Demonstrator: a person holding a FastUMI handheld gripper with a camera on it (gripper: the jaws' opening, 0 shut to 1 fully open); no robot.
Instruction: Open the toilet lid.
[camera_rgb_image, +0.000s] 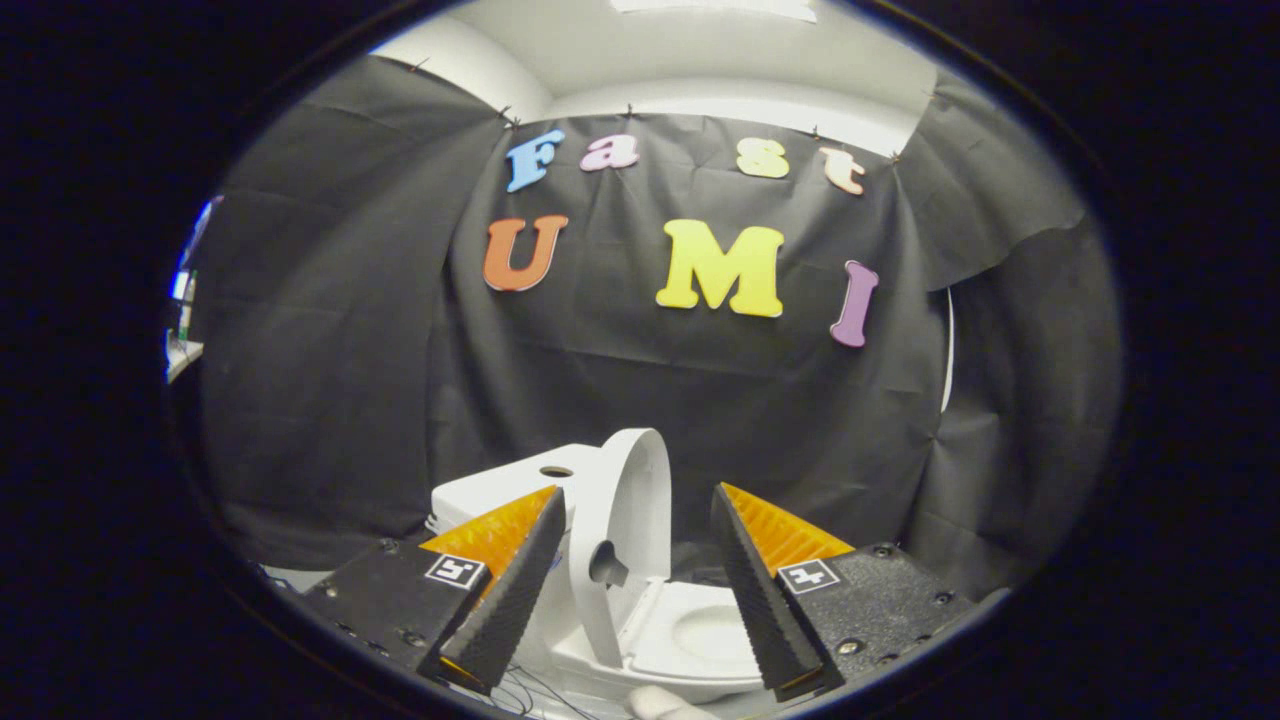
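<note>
A small white toilet (640, 610) sits low and just ahead of the claw (640, 535), seen in the gap between its two fingers. The toilet lid (625, 520) stands raised, close to upright and seen almost edge-on. It rises from the hinge end of the bowl and leans back toward the white tank (500, 485), which lies behind it, toward the left finger. The lid's long axis runs up and down, and its top rim reaches above both fingertips. The open seat (700, 635) and bowl spread out beside the lid, toward the right finger.

The claw is spread wide and grips nothing. The left finger (510, 590) sits just beside the lid's back face; whether it touches the lid or the tank is hard to judge from this angle. The right finger (765, 590) stands apart from the lid, over the far side of the seat.

Judging from how the lid stands, the opening looks essentially done. Any remaining move would be a small nudge of the lid back toward the tank, or simply pulling the claw away. Dark cloth (330, 350) hangs behind the toilet as the booth's wall.
</note>
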